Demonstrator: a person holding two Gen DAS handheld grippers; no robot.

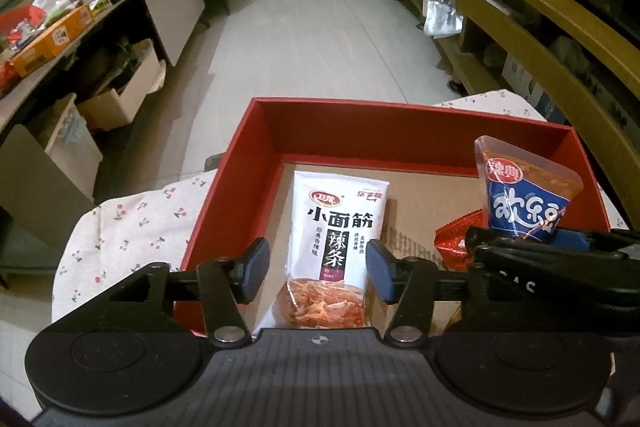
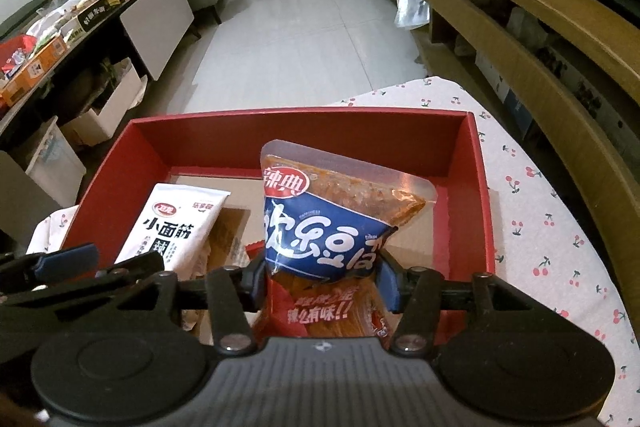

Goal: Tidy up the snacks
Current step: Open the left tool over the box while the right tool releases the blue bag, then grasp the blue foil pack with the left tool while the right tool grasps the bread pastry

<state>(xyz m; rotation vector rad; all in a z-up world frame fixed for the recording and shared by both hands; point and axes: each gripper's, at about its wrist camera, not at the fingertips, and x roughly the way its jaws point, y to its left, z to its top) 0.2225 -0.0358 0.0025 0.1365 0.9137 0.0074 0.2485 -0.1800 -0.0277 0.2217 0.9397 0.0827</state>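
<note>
Our left gripper (image 1: 318, 269) stands spread, pads clear of the white spicy-strip packet (image 1: 334, 227) lying flat in the red box (image 1: 240, 163). Our right gripper (image 2: 320, 277) pinches the blue-and-orange snack pouch (image 2: 324, 223), upright above a red packet (image 2: 320, 311) at the box's near right.

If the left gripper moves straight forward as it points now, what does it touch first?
Probably the white snack packet, lying in the red box between the open left gripper fingers; depth is uncertain.
</note>
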